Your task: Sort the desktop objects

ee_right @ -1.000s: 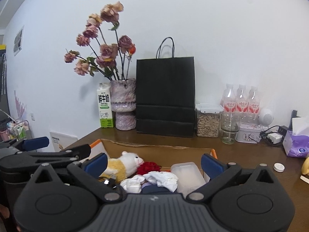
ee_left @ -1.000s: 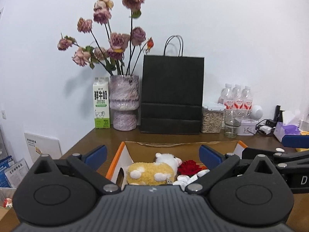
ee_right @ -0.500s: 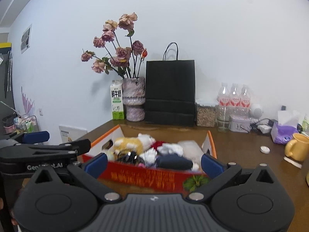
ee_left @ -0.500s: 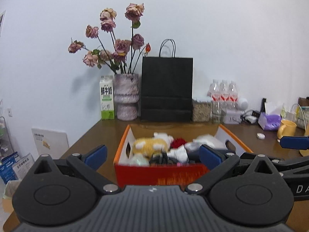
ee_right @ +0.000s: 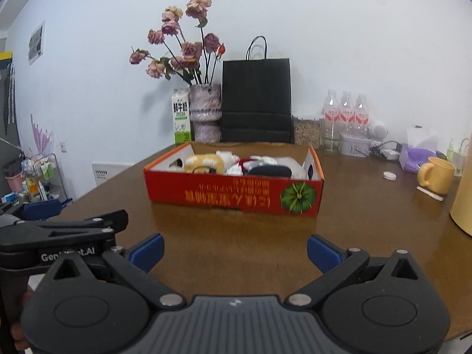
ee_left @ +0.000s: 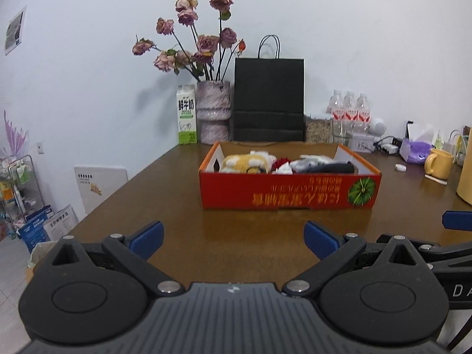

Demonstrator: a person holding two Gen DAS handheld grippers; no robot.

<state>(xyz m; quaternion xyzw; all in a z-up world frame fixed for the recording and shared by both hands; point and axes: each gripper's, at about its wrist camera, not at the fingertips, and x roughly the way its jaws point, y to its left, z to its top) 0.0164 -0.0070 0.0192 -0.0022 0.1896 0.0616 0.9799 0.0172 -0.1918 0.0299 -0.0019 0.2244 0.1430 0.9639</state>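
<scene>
The big brown table [ee_left: 183,194] fills both views. The left wrist view shows the far right side of it best, with the right gripper's blue tip poking in at the edge. The right wrist view shows the whole left gripper from the side, low on the left, with white letters on its black arm, and a tall yellow thing [ee_right: 463,203] at the right edge.

The red box [ee_left: 289,190] sits in the middle of the table, well in front of both grippers. It is open on top. Its front has orange writing upside down and a green round picture at the right end. Inside lie a yellow and white soft toy [ee_left: 246,162], something red, white cloth bits and a dark flat thing [ee_right: 270,171].

Behind the box stand a black paper bag [ee_left: 269,100], a vase of dried pink roses [ee_left: 213,112] and a milk carton [ee_left: 186,115]. A yellow mug [ee_right: 436,175] sits to the right.

The left gripper [ee_left: 233,237] is spread wide and holds nothing. The right gripper [ee_right: 234,250] is spread wide too, also with nothing in it.
</scene>
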